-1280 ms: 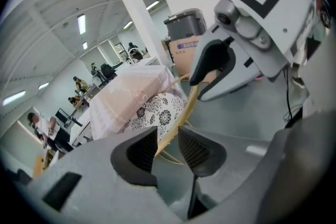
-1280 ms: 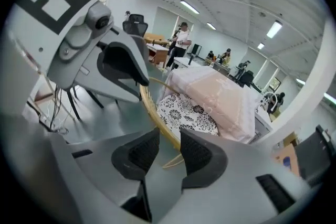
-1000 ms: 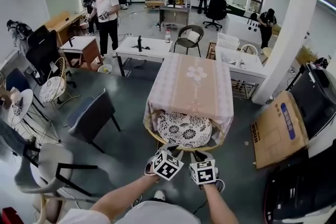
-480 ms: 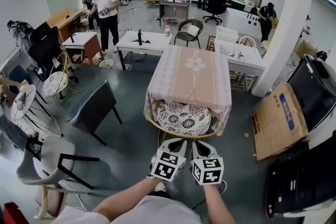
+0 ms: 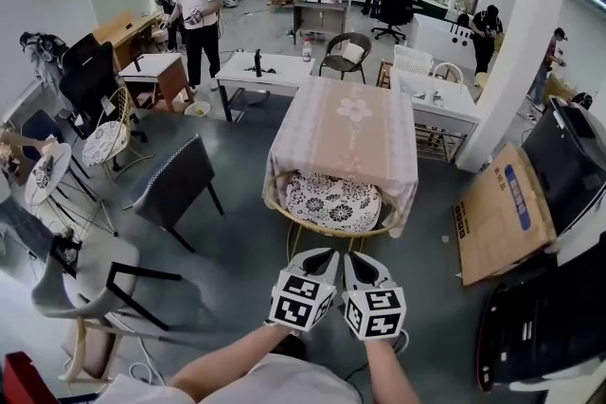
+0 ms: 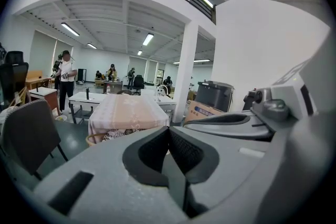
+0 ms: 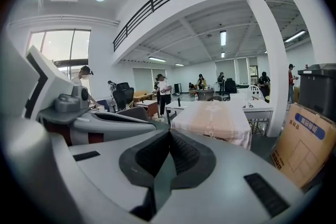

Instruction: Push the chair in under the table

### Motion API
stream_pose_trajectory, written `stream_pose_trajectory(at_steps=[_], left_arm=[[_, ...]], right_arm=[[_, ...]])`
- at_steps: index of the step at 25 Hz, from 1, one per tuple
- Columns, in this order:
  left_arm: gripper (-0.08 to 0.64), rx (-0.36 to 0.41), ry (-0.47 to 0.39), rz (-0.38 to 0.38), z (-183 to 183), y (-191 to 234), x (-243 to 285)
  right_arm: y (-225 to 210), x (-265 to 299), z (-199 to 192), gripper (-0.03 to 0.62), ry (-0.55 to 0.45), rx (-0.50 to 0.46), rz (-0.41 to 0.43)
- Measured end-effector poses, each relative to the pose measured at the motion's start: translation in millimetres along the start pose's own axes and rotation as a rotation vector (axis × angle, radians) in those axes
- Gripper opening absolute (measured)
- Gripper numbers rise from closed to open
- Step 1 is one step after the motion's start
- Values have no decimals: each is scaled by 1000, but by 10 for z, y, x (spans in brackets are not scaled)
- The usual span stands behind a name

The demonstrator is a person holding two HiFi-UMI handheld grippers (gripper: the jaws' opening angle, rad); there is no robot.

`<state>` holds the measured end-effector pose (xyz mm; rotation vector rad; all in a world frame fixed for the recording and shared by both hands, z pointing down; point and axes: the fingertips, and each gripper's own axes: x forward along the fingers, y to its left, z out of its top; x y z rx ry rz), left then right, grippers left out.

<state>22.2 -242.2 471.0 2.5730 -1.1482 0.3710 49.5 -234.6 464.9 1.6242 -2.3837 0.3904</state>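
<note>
The chair (image 5: 331, 202), a round wicker one with a black-and-white patterned cushion, sits tucked under the near edge of the counter (image 5: 346, 132), its seat partly covered by the hanging pink cloth. Just in front of it, over the grey floor (image 5: 237, 251), the left gripper (image 5: 322, 256) and right gripper (image 5: 352, 258) hover side by side, apart from the chair. Each gripper's fingers are pressed together with nothing between them. A cardboard box (image 5: 500, 222) leans to the right, and a dark chair (image 5: 175, 184) stands to the left.
</note>
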Motion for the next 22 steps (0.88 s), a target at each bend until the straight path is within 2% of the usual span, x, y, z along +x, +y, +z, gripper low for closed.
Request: stream_pose_trajectory(at_steps=[15,22], left_arm=[[5,8,-21,26,-9,-124,-247],[5,14,-2,31,-117,-113,-302]], right_arm=[[144,-236,-4,3,-11,-30,-1],[197,-256,-61,3,-4,-32,-1]])
